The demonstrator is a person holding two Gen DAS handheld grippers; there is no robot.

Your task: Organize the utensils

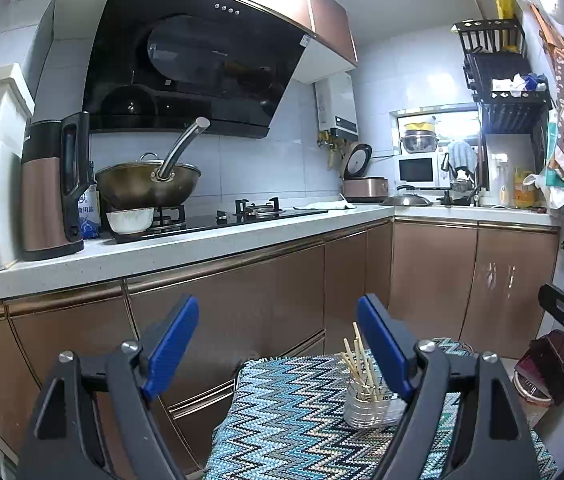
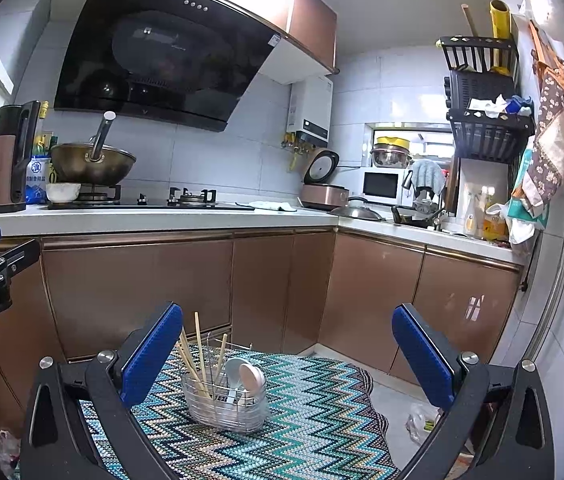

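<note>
A wire utensil basket stands on a table covered by a zigzag-patterned cloth. It holds several wooden chopsticks upright on its left side and spoons on its right. In the left wrist view the basket sits partly behind my right-hand finger, with the chopsticks sticking up. My left gripper is open and empty, above and short of the cloth. My right gripper is open and empty, held above the basket.
Copper-coloured cabinets and a white counter run behind the table. On the counter are a wok, a kettle, a rice cooker and a microwave. A plastic bag lies on the floor at right.
</note>
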